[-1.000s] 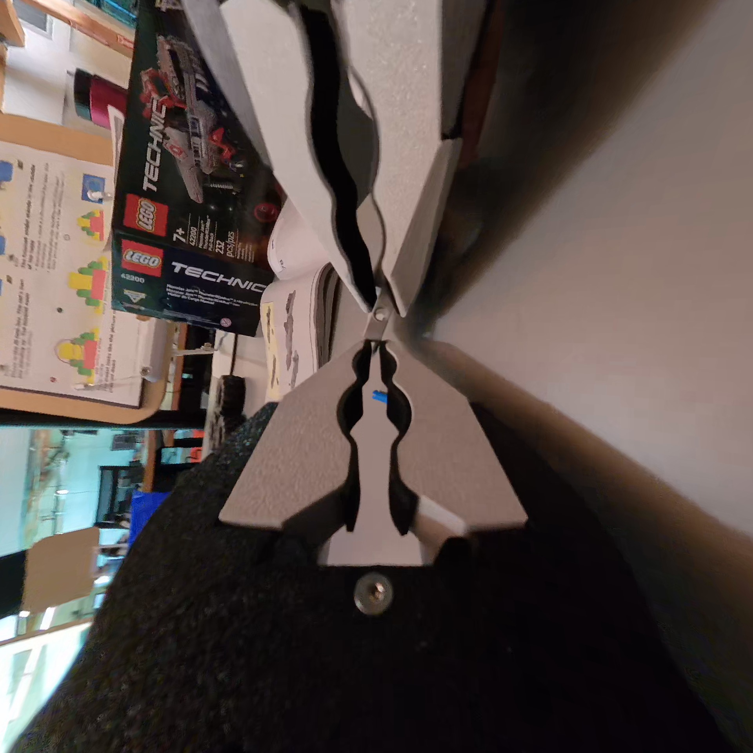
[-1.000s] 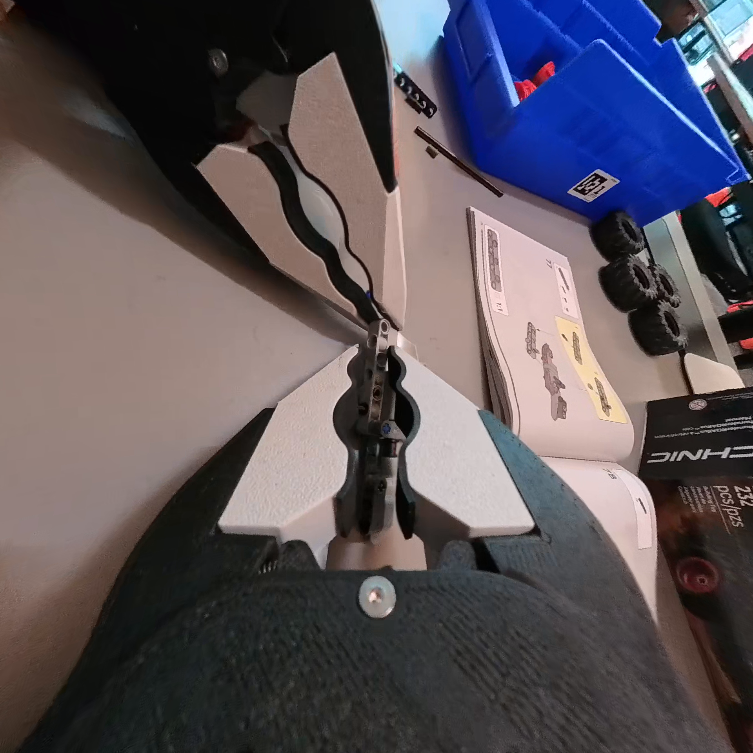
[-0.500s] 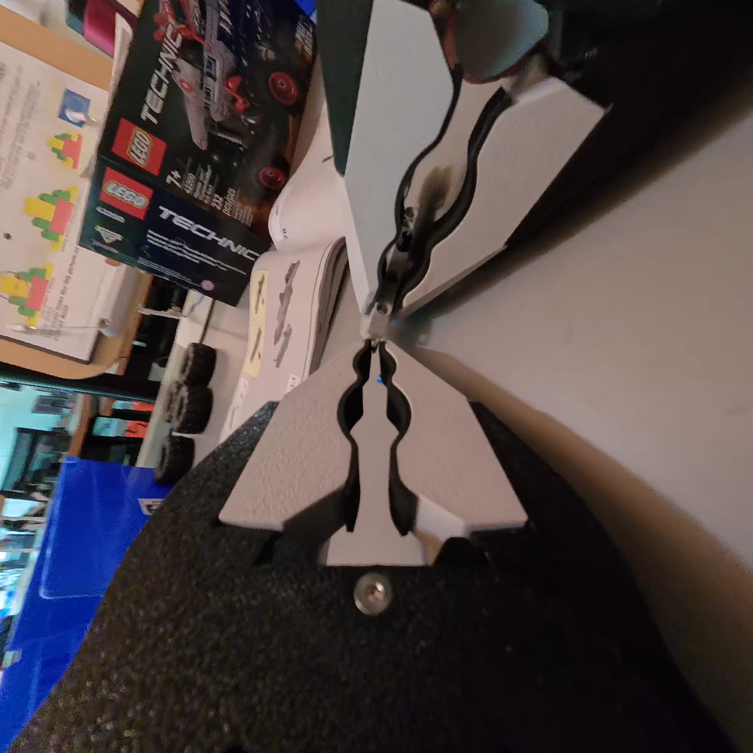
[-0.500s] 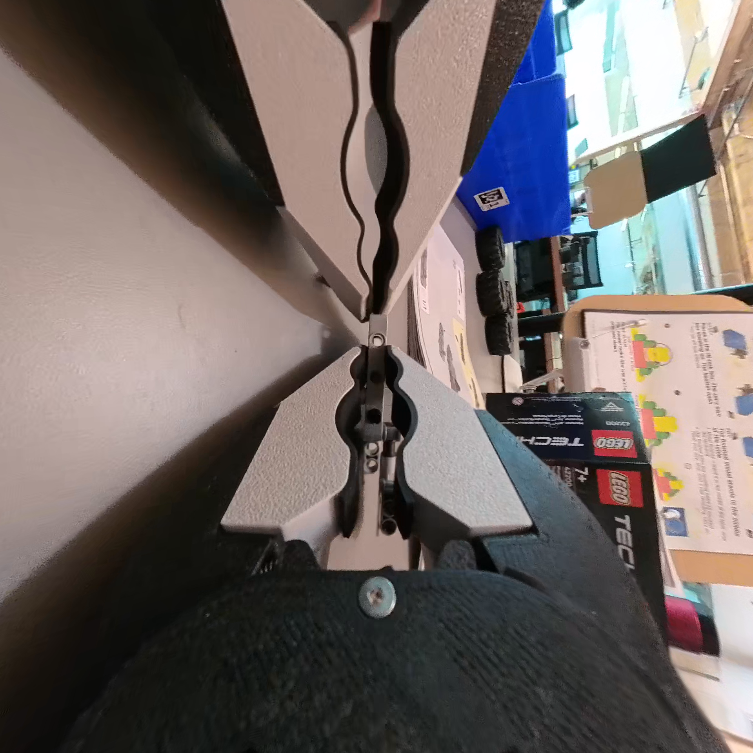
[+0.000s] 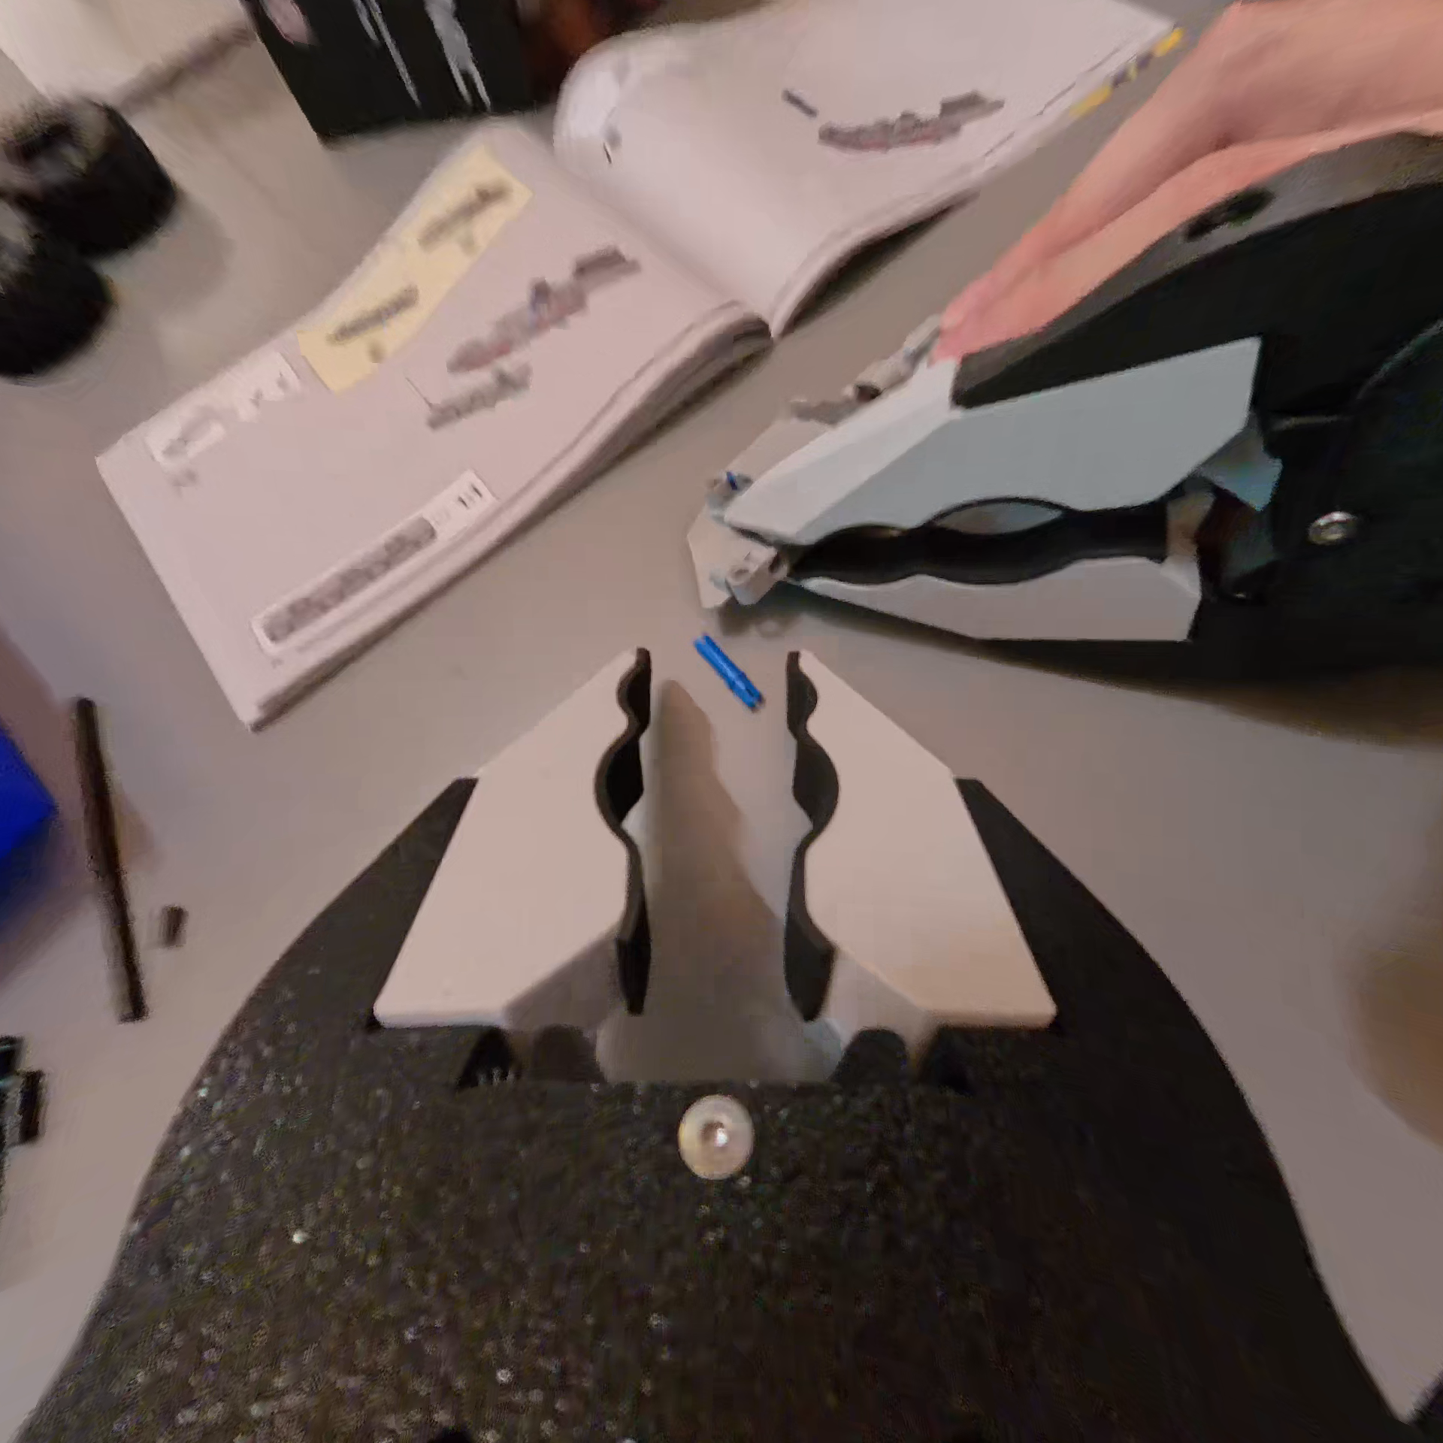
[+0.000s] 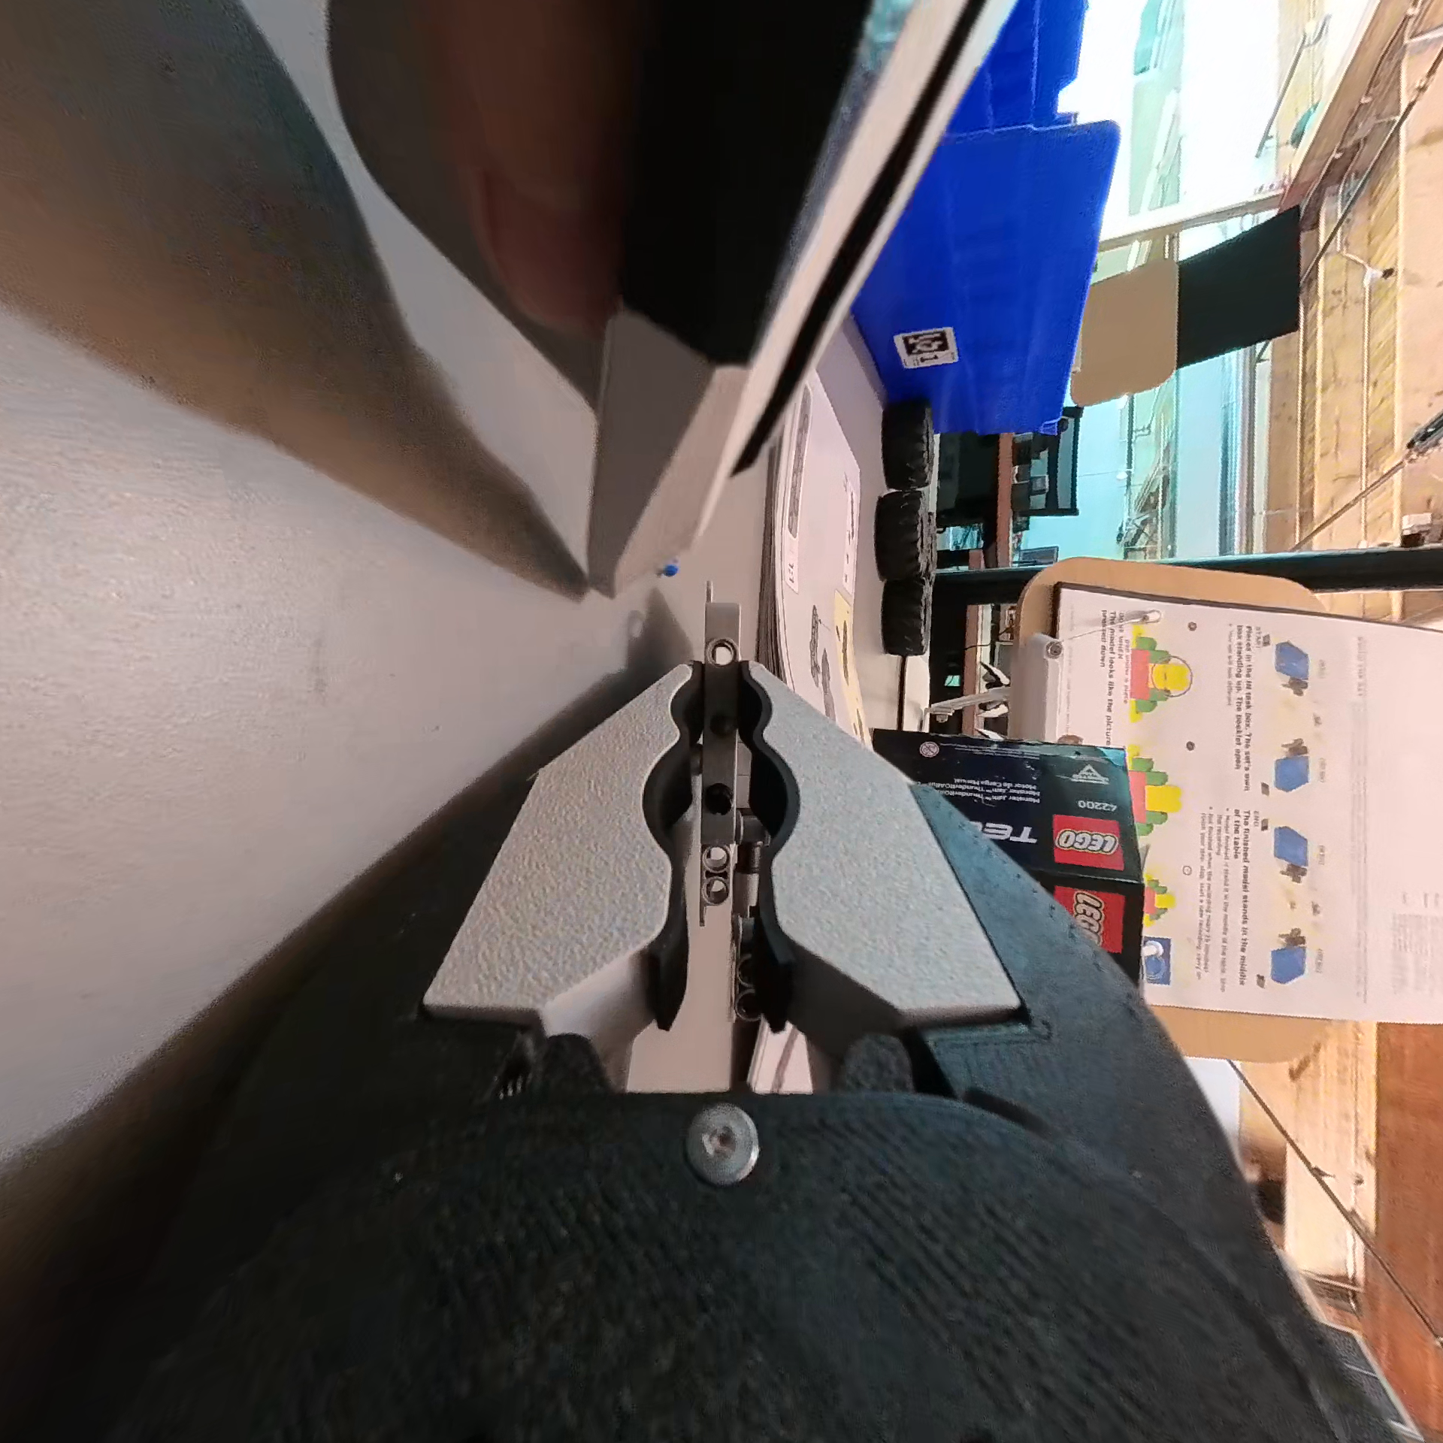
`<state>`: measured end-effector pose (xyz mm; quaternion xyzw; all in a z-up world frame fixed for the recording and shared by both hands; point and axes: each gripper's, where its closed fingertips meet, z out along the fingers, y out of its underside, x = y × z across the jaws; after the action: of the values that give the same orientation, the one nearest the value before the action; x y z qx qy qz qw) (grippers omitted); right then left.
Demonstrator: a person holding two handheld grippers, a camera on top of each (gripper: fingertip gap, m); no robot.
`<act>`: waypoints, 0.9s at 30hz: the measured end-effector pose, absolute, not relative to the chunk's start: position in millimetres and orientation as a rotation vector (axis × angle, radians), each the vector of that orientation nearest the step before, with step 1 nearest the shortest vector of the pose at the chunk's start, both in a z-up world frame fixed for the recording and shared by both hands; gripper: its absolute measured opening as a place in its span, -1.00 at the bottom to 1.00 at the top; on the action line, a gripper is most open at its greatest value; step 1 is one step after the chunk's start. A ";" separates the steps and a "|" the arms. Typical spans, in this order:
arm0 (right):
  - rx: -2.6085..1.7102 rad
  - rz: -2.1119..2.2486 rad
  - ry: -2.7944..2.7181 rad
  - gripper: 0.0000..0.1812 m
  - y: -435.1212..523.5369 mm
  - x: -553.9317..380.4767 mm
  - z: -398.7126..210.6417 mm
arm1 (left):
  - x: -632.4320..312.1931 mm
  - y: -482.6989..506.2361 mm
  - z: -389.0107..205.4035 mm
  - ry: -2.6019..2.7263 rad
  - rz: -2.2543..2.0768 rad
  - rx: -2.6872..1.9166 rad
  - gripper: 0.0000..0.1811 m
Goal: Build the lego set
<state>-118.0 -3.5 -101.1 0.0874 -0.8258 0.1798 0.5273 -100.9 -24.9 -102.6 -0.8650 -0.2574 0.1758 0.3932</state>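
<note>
At centre frame in the left wrist view, the left gripper (image 5: 718,671) stands with its jaws spread and empty over a grey table (image 5: 1093,820), a small blue pin (image 5: 728,671) lying loose between its tips. At right, the right gripper (image 5: 730,546) (a hand (image 5: 1218,148) on its body) is clamped on a grey lego assembly (image 6: 720,789). An open instruction booklet (image 5: 437,390) lies at upper left.
</note>
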 end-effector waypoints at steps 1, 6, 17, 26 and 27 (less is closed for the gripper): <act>0.205 0.432 -1.974 -0.93 -3.2 -118.2 -100.8 | -105.7 -24.5 -95.8 -0.644 0.486 -2.161 -0.72; 0.117 0.512 -1.942 -0.94 2.1 -120.8 -88.4 | -102.6 -14.8 -73.1 -0.756 0.047 -1.894 -0.75; 0.142 0.534 -1.721 -0.94 -7.4 -112.2 -48.4 | -98.9 -5.1 -43.4 -0.888 -0.497 -1.402 -0.81; 0.200 0.607 -1.743 -0.87 -12.0 -105.1 -48.4 | -94.0 -7.1 -45.9 -0.873 -0.708 -1.378 -0.93; 0.209 0.643 -1.784 -0.81 -14.0 -102.6 -53.3 | -93.1 -8.9 -48.0 -0.859 -0.739 -1.417 -0.93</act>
<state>-102.6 -14.0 -53.3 0.0892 -0.7627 0.2748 0.5787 -93.1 -8.9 -48.0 -0.6151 -0.3728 -0.3210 0.6161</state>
